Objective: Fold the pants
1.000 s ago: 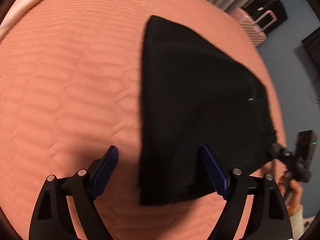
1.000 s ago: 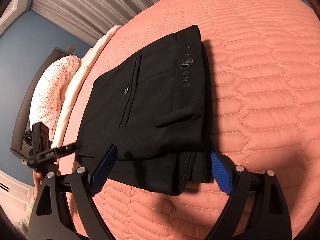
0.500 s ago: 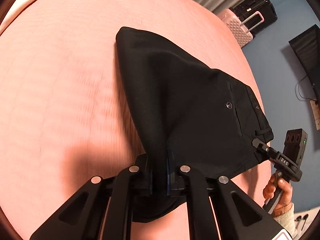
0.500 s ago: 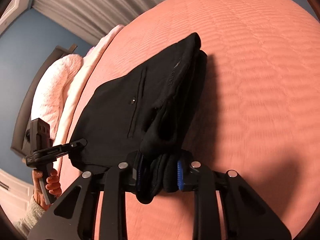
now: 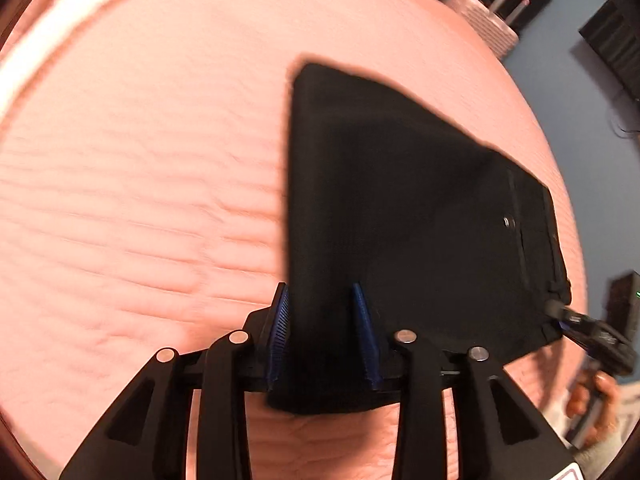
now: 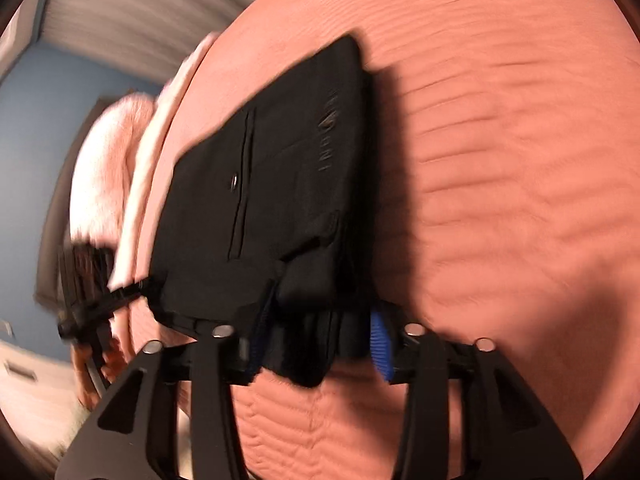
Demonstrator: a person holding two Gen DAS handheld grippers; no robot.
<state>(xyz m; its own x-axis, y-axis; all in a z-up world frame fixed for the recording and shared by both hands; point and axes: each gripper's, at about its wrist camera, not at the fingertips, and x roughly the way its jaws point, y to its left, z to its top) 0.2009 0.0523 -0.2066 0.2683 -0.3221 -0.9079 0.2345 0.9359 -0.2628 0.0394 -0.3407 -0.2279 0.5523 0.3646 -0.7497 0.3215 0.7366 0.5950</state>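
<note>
Left gripper (image 5: 322, 332) and right gripper (image 6: 318, 344) each stand part open with a corner of the folded black pants (image 5: 400, 220) between the pads.

Left wrist view: the jaws have just been opening; the pants' near left corner lies between the blue pads, whether still pressed cannot be told, with the garment spread ahead and to the right on the pink quilt (image 5: 140, 180). Right wrist view: the jaws have likewise been opening; the thick bunched corner fills the gap, and the pants extend ahead and to the left, the other gripper at their far corner.
</note>
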